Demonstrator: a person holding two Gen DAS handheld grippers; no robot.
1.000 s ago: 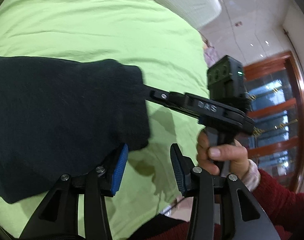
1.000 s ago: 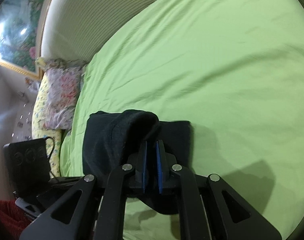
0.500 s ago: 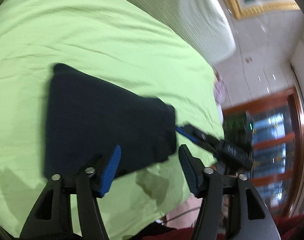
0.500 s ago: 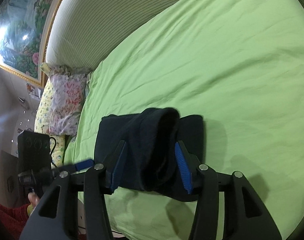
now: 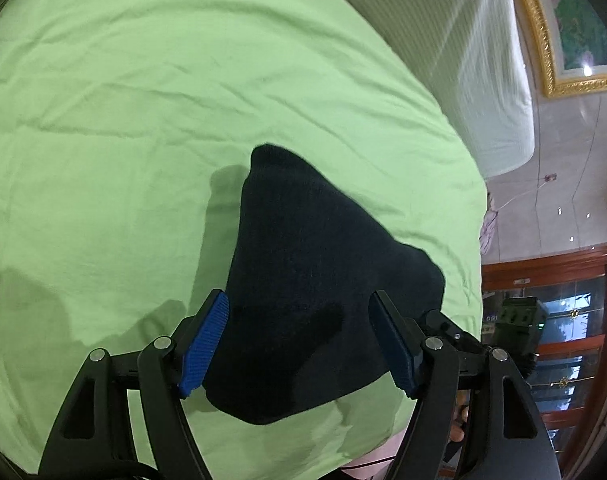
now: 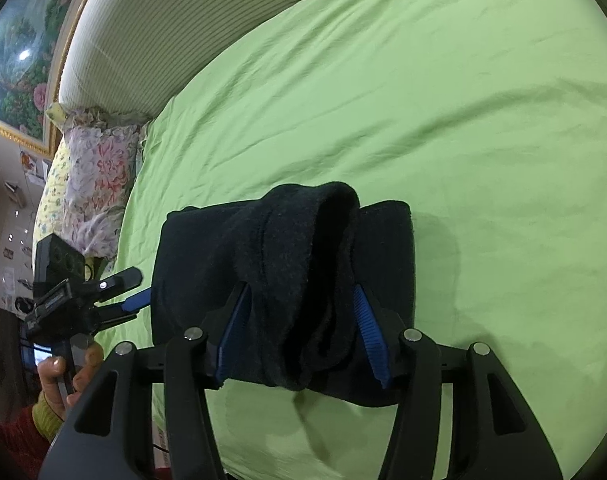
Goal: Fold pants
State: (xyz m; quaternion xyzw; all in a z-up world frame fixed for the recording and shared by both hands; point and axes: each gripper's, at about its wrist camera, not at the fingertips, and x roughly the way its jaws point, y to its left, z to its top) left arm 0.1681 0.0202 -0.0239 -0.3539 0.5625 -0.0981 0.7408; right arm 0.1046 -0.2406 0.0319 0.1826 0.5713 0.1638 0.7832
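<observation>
The dark pants point(image 5: 303, 288) lie folded on the green bed point(image 5: 143, 120), low in the middle of both views. Both the left hand-held gripper point(image 5: 299, 344) and the right hand-held gripper point(image 6: 299, 336) are spread apart, holding nothing. A flowered pillow point(image 6: 91, 176) sits at the left, and no writing can be read.

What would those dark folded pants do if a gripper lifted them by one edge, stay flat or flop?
The pants would probably flop: the top layer already humps up in a soft roll. The fuzzy, thick-looking fabric should grip rather than slip. The fold might fall open, since the layers lie loose on the green sheet.
</observation>
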